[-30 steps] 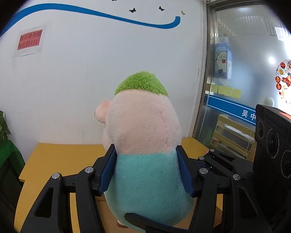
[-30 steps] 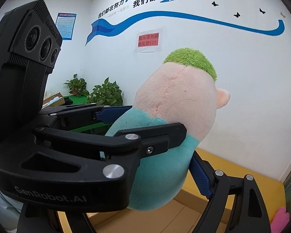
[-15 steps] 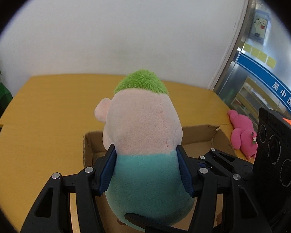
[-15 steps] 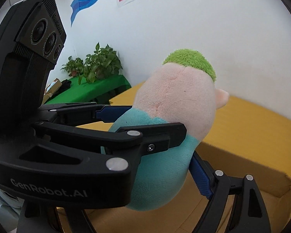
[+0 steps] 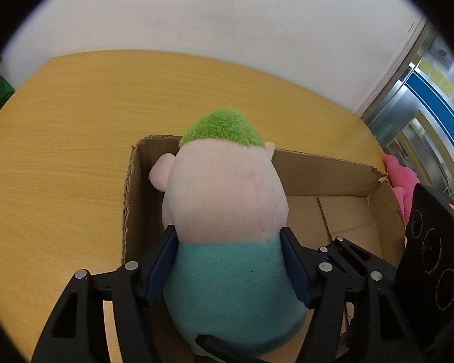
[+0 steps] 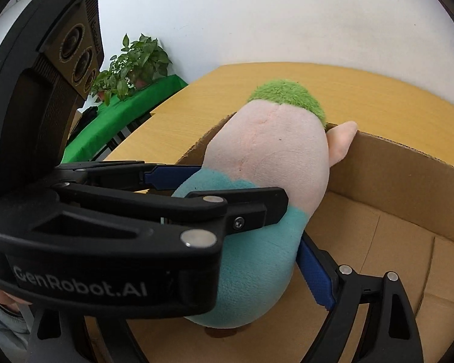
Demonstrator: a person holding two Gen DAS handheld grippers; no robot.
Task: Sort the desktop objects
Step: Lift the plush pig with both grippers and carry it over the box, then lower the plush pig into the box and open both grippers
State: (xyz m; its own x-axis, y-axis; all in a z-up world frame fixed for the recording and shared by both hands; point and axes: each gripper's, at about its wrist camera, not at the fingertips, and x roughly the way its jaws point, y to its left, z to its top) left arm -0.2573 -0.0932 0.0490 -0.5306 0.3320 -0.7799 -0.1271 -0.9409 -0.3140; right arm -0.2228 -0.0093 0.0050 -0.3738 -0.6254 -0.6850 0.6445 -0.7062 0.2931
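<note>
A plush pig toy point(image 5: 227, 211) with green hair, a pink head and a teal body is held between both grippers. My left gripper point(image 5: 230, 269) is shut on its teal body, blue pads on each side. My right gripper point(image 6: 257, 242) also clamps the body; only its right blue pad point(image 6: 314, 275) shows, the other is hidden behind the left gripper. The toy point(image 6: 266, 187) hangs inside an open cardboard box point(image 5: 333, 169), near its left wall, its feet close to the box floor point(image 6: 363, 242).
The box stands on a yellow wooden table point(image 5: 75, 151) against a white wall. A pink plush toy point(image 5: 404, 181) lies just outside the box's right wall. Potted plants point(image 6: 130, 60) on a green cloth stand beyond the table's left end.
Both grippers have tilted down and lowered the plush pig from up in front of the wall into the cardboard box. The grip on the toy is unchanged.
</note>
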